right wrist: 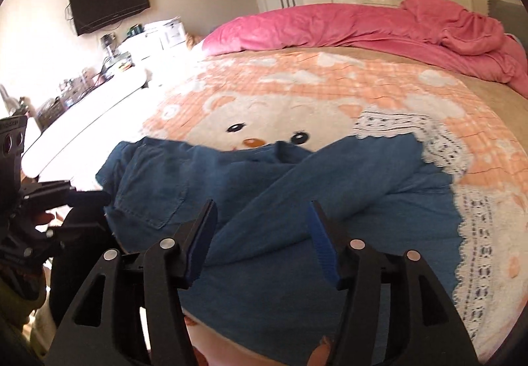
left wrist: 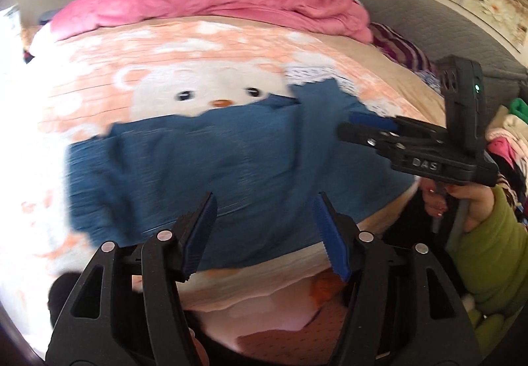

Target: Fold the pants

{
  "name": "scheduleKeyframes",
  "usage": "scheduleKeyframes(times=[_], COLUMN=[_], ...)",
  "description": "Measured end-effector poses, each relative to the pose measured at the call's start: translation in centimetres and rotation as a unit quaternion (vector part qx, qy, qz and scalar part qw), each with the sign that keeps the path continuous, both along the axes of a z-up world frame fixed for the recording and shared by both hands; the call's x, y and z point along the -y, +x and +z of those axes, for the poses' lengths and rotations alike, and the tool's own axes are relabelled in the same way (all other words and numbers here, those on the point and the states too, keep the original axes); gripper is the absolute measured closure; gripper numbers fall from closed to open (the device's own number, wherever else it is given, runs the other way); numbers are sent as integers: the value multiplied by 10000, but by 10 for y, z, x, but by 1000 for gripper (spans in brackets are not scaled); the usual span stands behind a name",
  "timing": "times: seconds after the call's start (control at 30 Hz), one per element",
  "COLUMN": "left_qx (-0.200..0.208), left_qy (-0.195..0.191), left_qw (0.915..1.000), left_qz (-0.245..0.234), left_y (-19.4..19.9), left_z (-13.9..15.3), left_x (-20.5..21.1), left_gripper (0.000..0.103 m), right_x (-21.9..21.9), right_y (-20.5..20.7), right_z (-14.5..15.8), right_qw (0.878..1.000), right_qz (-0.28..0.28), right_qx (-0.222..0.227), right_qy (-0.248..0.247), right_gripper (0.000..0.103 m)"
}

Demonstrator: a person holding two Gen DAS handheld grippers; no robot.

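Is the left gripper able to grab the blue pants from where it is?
Probably yes. The left gripper is open with nothing between its jaws, and the blue pants lie spread on the bed right in front of it, nothing in the way.

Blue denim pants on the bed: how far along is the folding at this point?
Done: the blue denim pants lie on the bear-print blanket with one leg thrown across the rest, a loose first fold. In hand: nothing; the left gripper and right gripper both hang open above the cloth. Left: the bundle is uneven and rumpled, so it probably needs smoothing and further folding.
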State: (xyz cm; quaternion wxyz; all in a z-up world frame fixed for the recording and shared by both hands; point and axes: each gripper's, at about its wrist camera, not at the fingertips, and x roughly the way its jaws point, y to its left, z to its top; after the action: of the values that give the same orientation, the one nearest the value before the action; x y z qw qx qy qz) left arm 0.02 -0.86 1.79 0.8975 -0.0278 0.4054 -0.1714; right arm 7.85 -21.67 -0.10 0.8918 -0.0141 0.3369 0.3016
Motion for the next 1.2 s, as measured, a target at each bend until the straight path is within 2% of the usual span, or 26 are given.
scheduleKeyframes(times=[0.23,0.3,0.57,0.6,0.67,0.7,0.8,1.0,1.2], left_qx=[-339,-400,-760,-761,-687,-658,-586,-337,-350], left_qy=[-239,-238,-463,-550,-572,-635,-881,-856,-969], left_qw=[9983,9979,9954,9948,9949,9942,9912,9881,9862], left_qz=[-407,-460,-352,-398,-464,-558,-797,-1233,-1296], left_y=[36,44,93,98,101,101,105,96,100], left_z=[-17,-23,-48,-50,-52,-54,-64,-67,-71], left_x=[47,53,68,71,77,79,85,96,95], left_gripper=[50,54,58,62,80,94,99,99,99], right_x=[29,34,58,58,59,59,51,0,-48], right_y=[14,18,39,42,51,56,79,137,194], right_z=[-1,-1,-4,-4,0,3,11,15,-21], right_qw=[9991,9987,9954,9952,9942,9942,9945,9929,9728], right_qz=[-406,-493,-953,-978,-1078,-1073,-1039,-959,-1249], right_qx=[120,100,46,51,58,25,-134,-265,-845], right_qy=[7,61,98,68,-7,20,58,-655,-1756], right_gripper=[43,42,38,38,37,36,32,32,32])
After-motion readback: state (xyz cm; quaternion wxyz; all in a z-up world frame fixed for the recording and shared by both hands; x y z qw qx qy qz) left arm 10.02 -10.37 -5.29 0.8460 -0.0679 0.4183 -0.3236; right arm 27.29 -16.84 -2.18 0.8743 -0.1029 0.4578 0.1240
